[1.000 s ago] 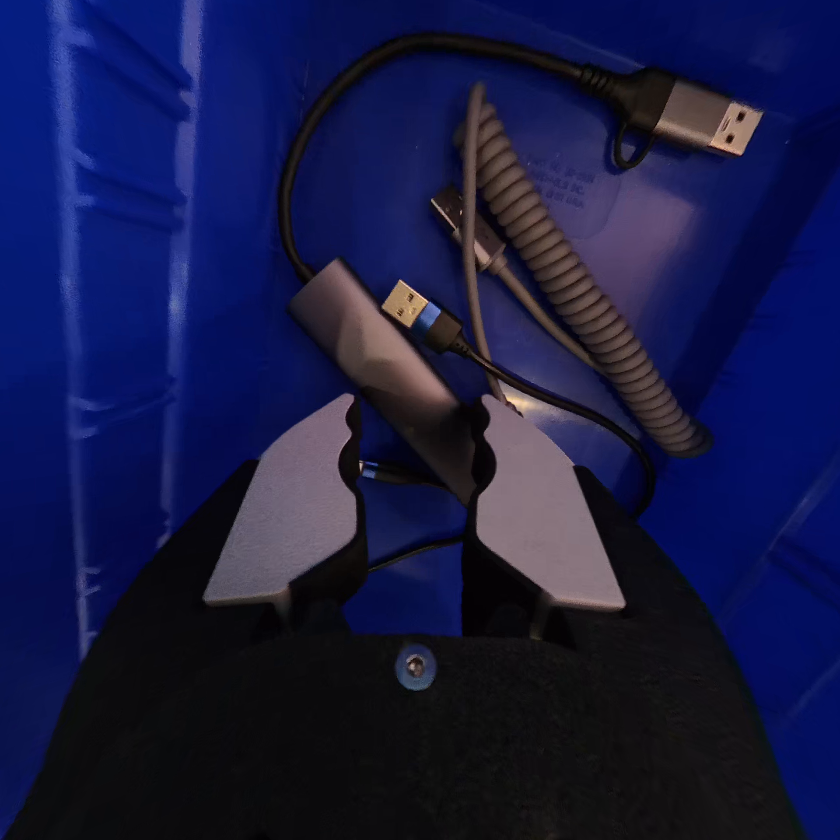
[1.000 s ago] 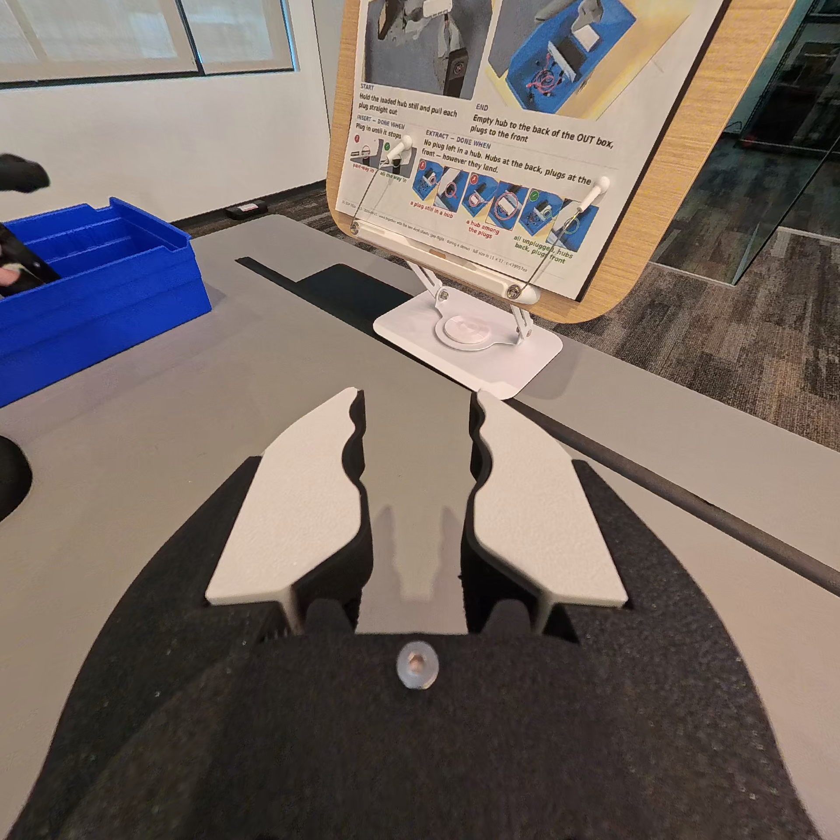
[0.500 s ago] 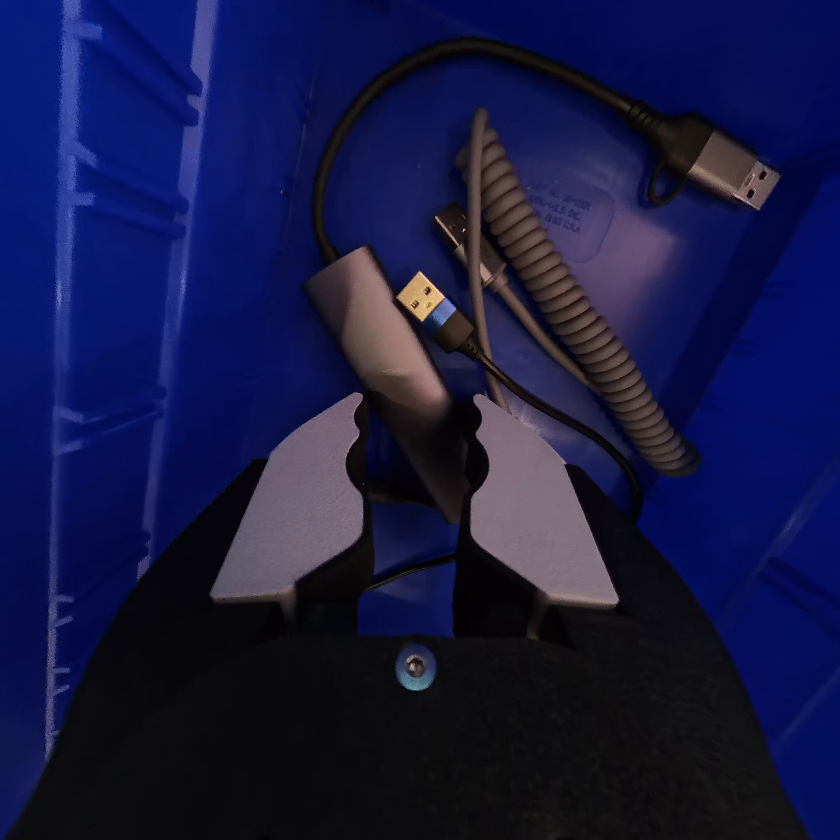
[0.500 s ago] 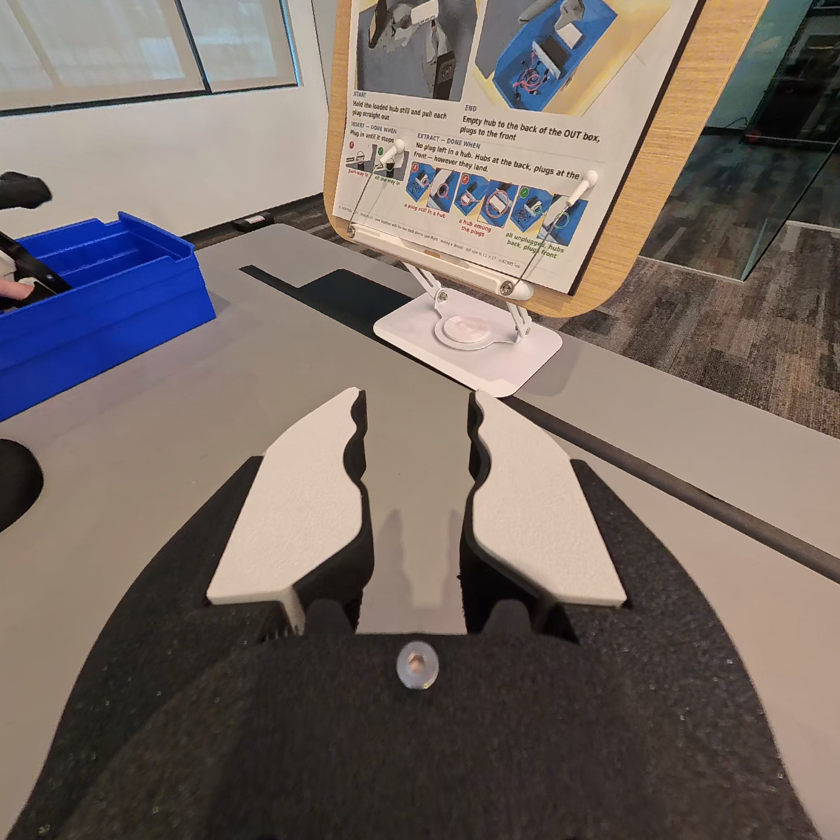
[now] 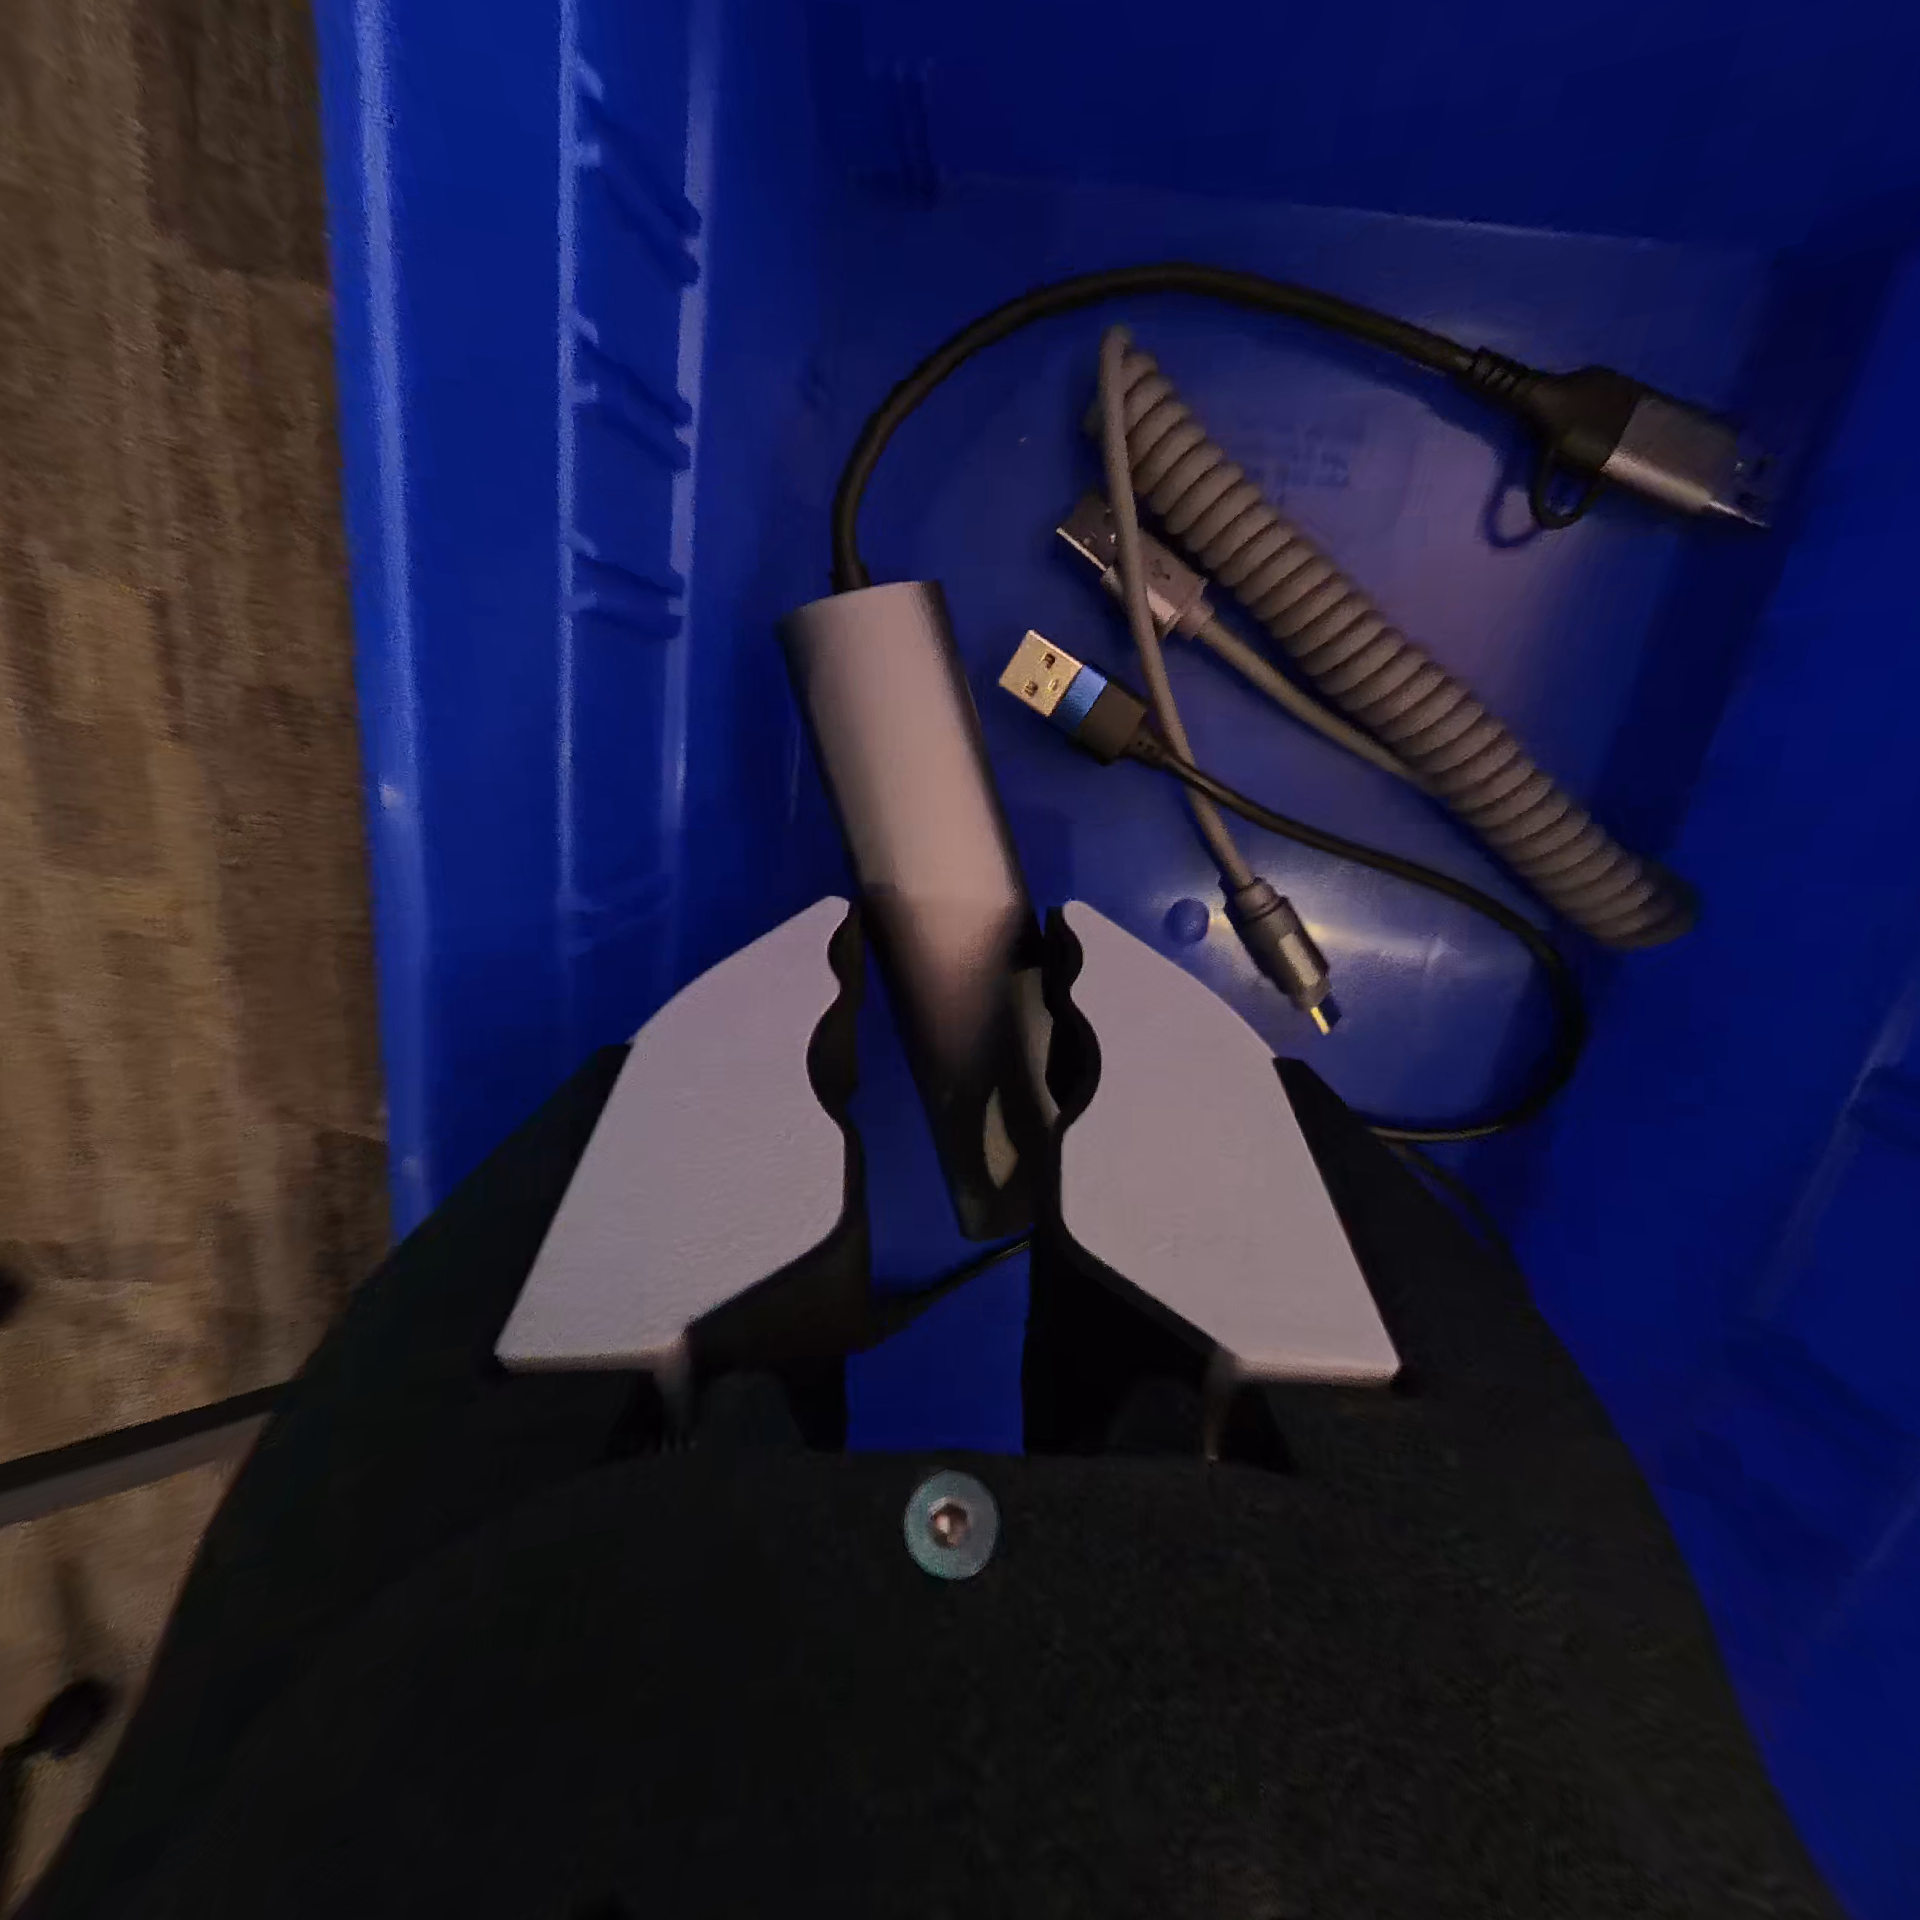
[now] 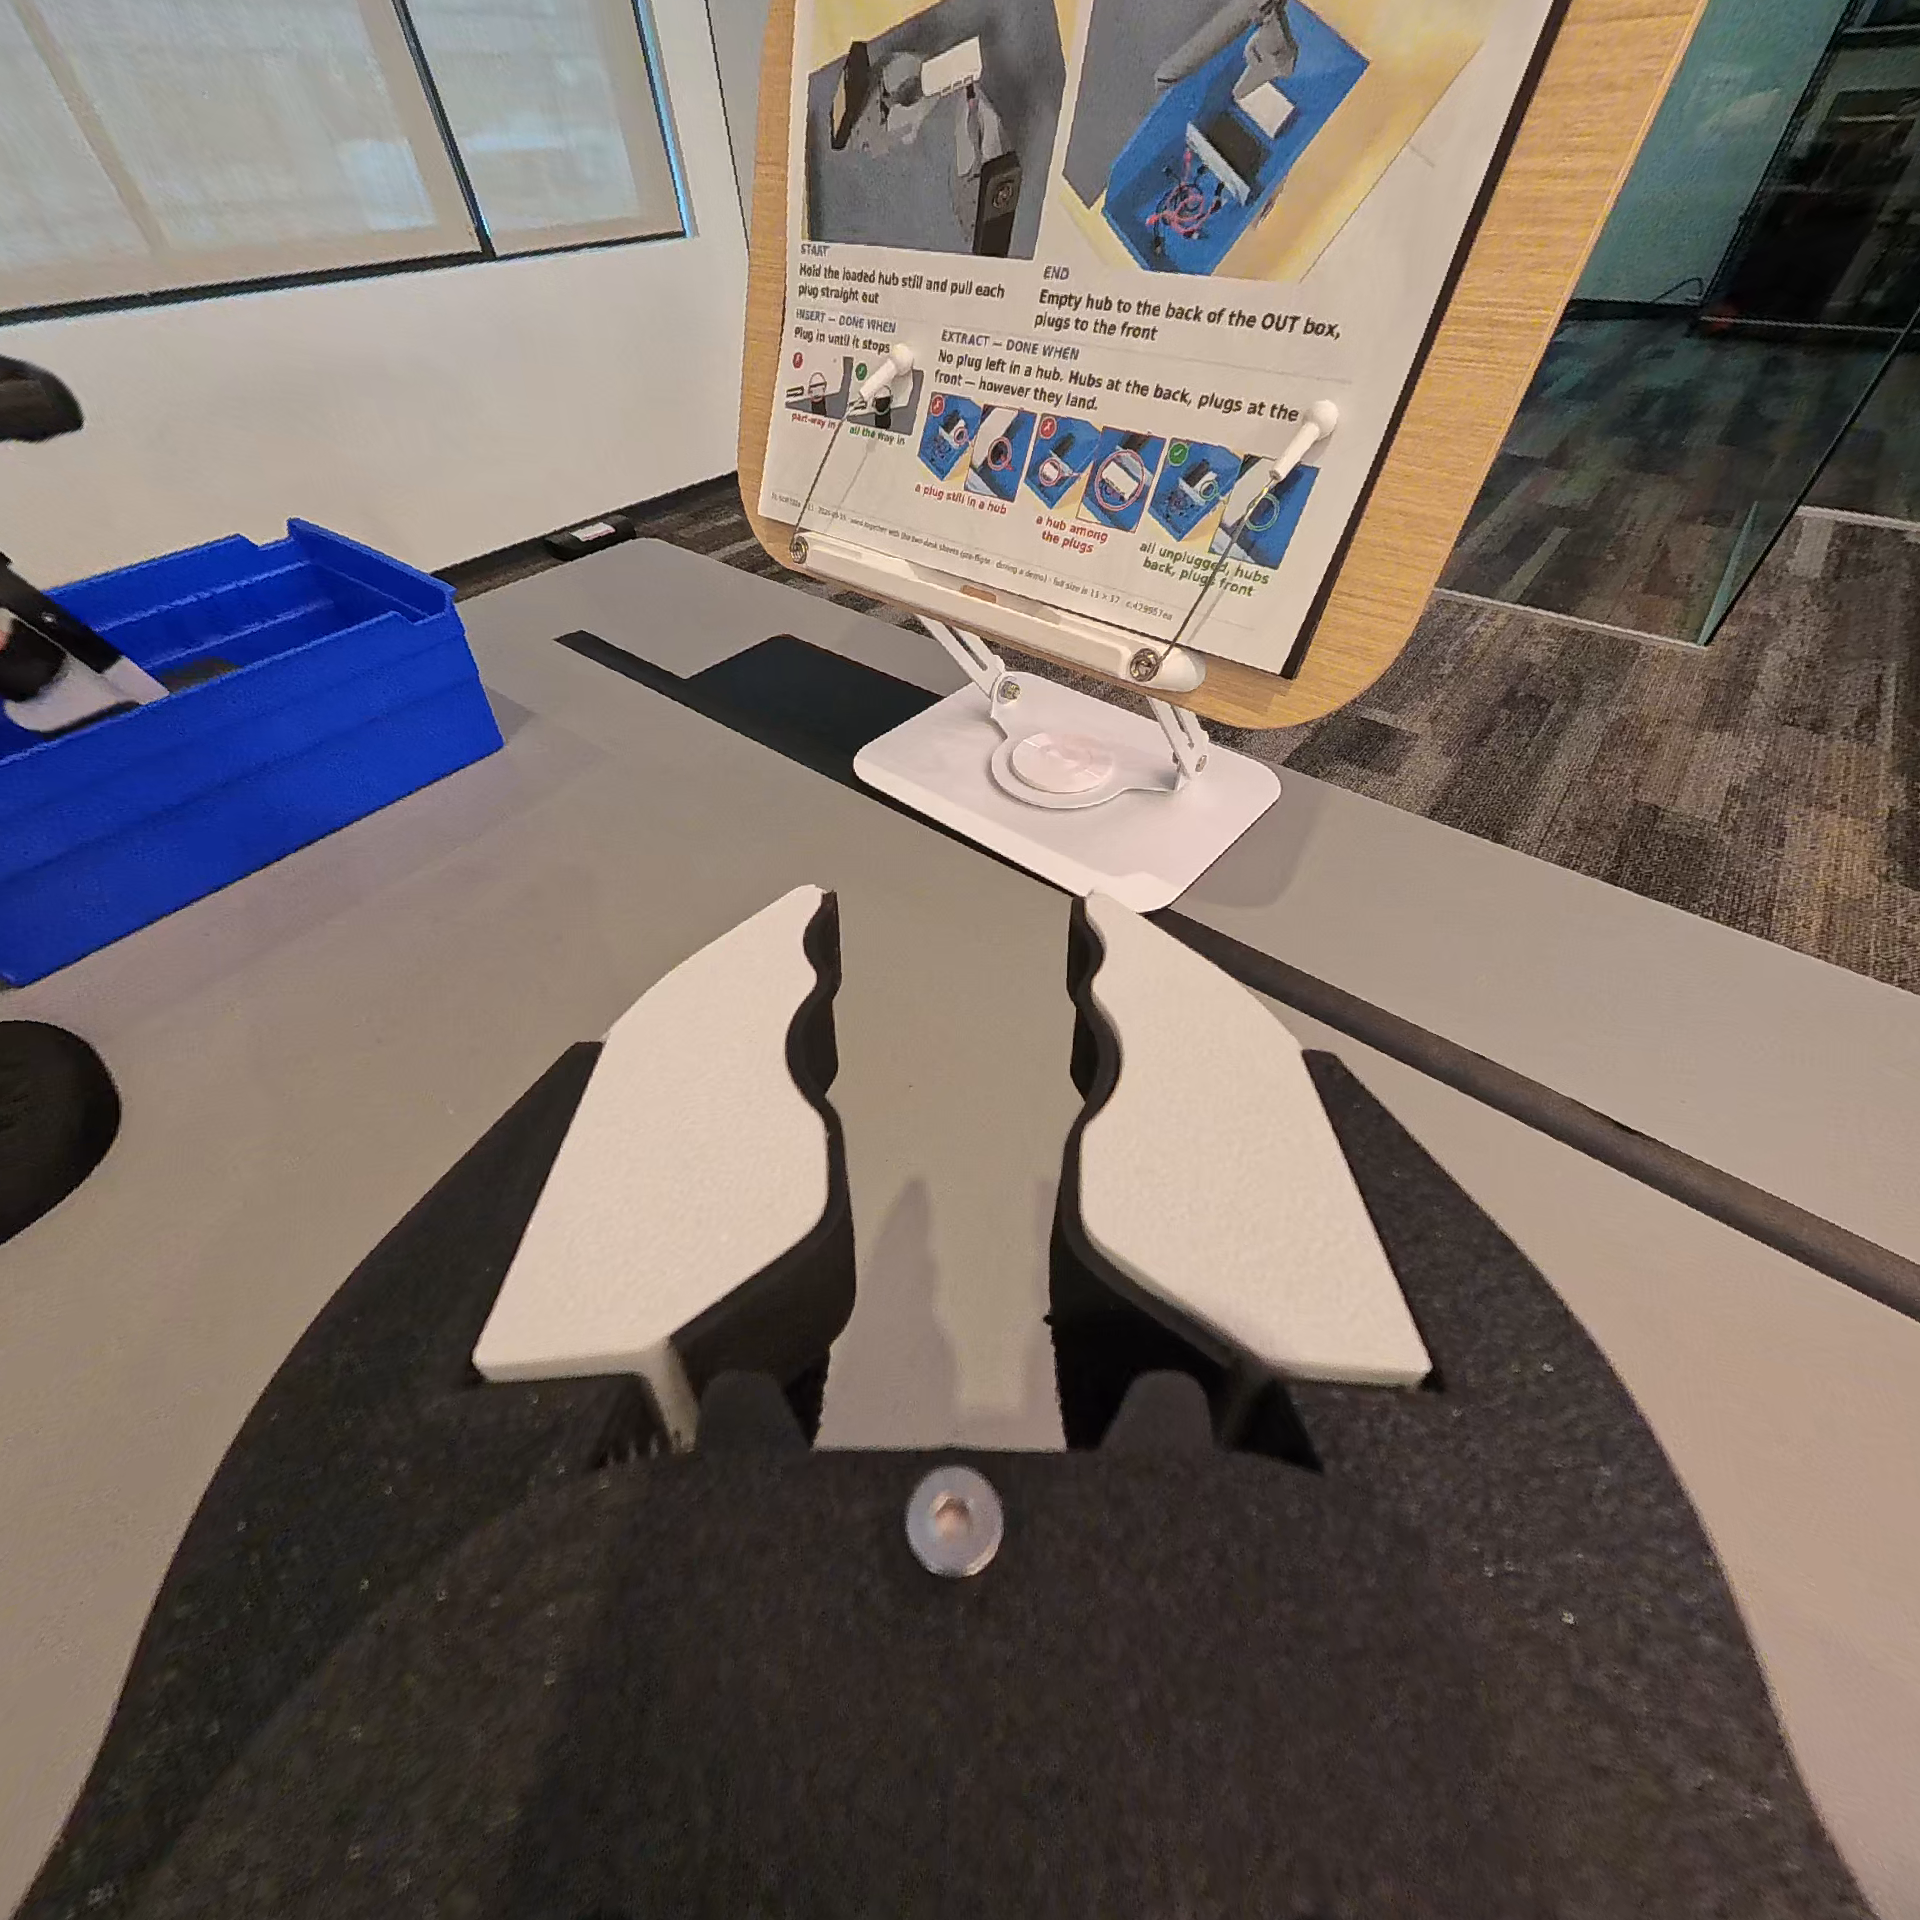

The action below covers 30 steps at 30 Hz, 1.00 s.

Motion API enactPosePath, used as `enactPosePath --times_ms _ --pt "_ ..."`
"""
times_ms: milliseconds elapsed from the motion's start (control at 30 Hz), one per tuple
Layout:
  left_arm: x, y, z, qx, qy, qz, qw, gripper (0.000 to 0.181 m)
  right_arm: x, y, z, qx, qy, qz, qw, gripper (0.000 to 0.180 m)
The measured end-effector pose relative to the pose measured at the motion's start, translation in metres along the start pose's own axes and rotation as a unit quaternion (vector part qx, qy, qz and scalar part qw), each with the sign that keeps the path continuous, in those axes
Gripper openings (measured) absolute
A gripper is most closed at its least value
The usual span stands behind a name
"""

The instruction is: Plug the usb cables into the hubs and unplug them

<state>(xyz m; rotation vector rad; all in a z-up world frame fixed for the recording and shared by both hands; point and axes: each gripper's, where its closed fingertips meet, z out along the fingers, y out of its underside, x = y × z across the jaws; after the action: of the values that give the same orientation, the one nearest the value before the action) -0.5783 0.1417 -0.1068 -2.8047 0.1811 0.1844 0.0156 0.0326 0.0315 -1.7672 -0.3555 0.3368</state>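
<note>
**A:** Lifted since a second ago: the grey USB hub [image 5: 914,883] has come up off the floor of the blue bin [image 5: 1714,156], and the left claw [image 5: 945,1039] has drawn back toward the bin's left wall, so carpet now shows beyond it.

**B:** Is the grip sound?

**A:** I'd say only fair. Its jaws are clamped on the hub's near end, and the body tilts away to the left. The hub's black lead [image 5: 1039,312] trails far and right to its own plug [image 5: 1683,468].

**B:** And the loose cables?

**A:** Both lie on the bin floor, right of the hub: the blue-collared USB plug [image 5: 1070,696] just beside it, the grey coiled cable [image 5: 1382,665] farther right.

**B:** So how to carry on?

**A:** Raise slowly, letting the lead follow without snagging those cables, then set the hub on the grey bench [image 6: 675,831]. The right claw [image 6: 951,935] hangs above it, parted and empty, free to fetch a plug.
</note>
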Motion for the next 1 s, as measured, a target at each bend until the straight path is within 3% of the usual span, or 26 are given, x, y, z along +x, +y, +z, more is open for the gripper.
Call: enactPosePath --times_ms 167,567,1000 --pt "-0.01 -0.005 -0.022 -0.005 -0.073 0.099 0.992 0.033 0.0 -0.001 -0.001 0.003 -0.001 0.001 1.0 0.041" --pt "-0.021 -0.04 -0.093 0.049 -0.191 0.225 0.954 0.032 0.0 0.003 0.003 -0.002 -0.005 0.005 1.0 0.041" --pt "0.007 -0.067 -0.15 0.095 -0.234 0.299 0.92 0.031 -0.004 0.011 0.01 -0.016 -0.013 0.006 1.0 0.041"
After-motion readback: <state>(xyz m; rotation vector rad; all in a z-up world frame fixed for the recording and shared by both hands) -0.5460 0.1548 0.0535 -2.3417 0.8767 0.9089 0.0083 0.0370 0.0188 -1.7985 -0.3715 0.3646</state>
